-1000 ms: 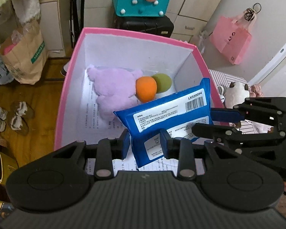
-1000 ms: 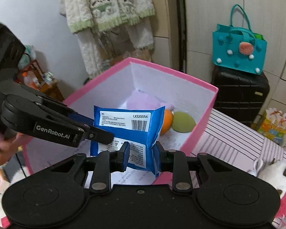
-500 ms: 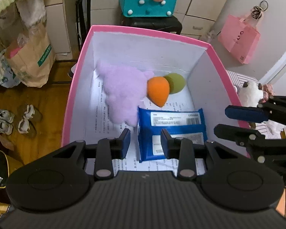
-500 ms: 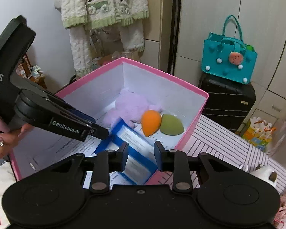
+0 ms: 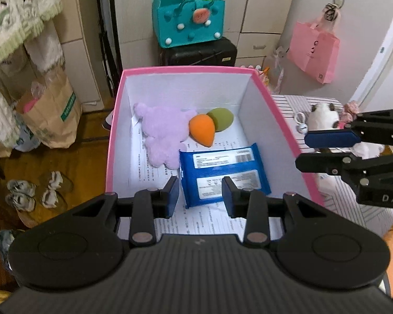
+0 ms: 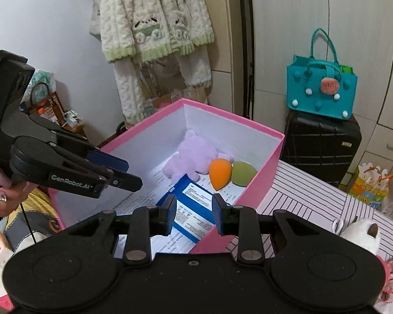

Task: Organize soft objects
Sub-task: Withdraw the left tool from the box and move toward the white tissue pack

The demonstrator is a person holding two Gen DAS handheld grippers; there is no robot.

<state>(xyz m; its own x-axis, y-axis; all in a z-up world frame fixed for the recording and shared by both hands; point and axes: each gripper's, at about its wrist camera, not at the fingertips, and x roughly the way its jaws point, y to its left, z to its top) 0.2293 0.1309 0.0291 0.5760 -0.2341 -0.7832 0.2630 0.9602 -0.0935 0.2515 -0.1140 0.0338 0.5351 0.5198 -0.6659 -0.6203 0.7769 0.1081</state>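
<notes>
both tongs (image 5: 200, 196) (image 6: 194, 213) parted, empty, above blue pack (image 5: 224, 174); ringed hand (image 6: 2, 196) only in right view

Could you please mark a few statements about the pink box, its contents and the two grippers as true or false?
1. The blue rectangular plastic packet lies flat on the floor of the pink cardboard box. True.
2. The left gripper is clamped on the packet. False: its jaws stand apart above the packet with nothing between the pads.
3. The orange teardrop sponge touches the olive-green teardrop sponge. True.
4. The fluffy lilac plush toy sits on the striped cloth outside the box. False: it lies inside the box, beside the orange sponge.
5. The right gripper holds the green sponge. False: it holds nothing.
</notes>
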